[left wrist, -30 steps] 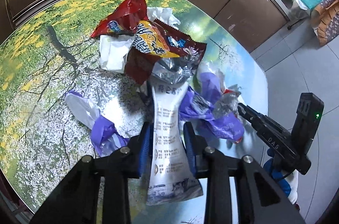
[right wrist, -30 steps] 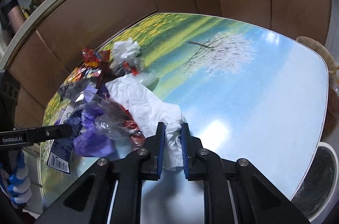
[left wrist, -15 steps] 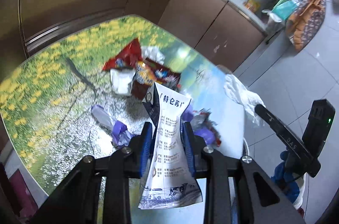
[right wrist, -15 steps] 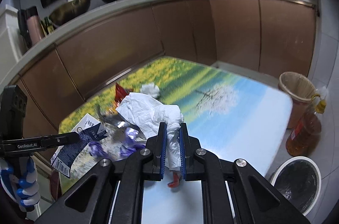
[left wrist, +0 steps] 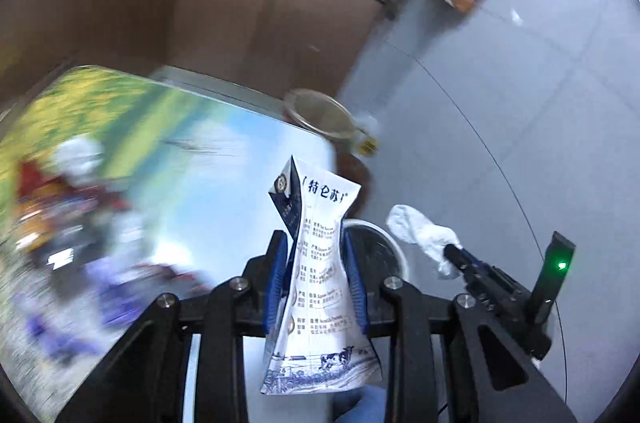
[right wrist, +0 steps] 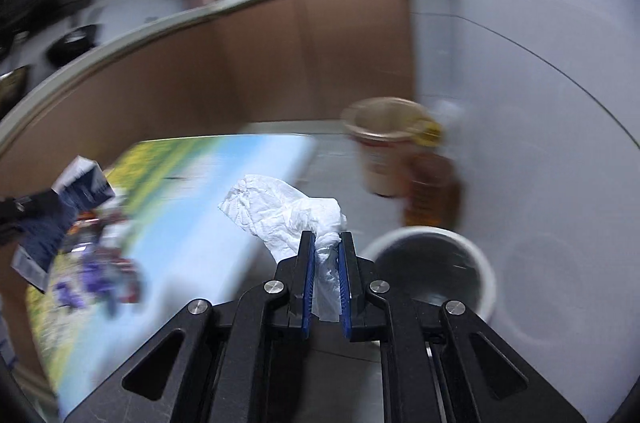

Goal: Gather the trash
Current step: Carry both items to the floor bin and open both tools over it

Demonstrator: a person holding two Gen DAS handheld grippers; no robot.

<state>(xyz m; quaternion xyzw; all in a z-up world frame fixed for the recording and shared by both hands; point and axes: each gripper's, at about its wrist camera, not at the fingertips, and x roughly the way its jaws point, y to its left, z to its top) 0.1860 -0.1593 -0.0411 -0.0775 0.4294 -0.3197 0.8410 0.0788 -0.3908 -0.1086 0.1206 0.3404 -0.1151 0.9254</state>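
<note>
My left gripper (left wrist: 316,243) is shut on a flattened white-and-blue milk carton (left wrist: 320,263), held upright above the table's edge. My right gripper (right wrist: 325,243) is shut on a crumpled white tissue (right wrist: 288,207). The carton (right wrist: 76,191) also shows at the left of the right wrist view, and the tissue (left wrist: 420,229) at the right of the left wrist view. A white-rimmed trash bin with a dark liner (right wrist: 436,263) stands on the floor just beyond the right gripper; its rim (left wrist: 376,235) peeks out behind the carton. A blurred pile of wrappers (left wrist: 68,219) lies on the table.
The table with a landscape print (right wrist: 192,223) ends close to the bin. A brown woven basket (right wrist: 384,143) and an amber oil bottle (right wrist: 432,191) stand on the grey floor beside it. Brown cabinets (left wrist: 224,23) run along the back.
Both grippers have lifted their loads off the table and swung right, away from the wrapper pile toward the floor bin. The views now blur with motion.
</note>
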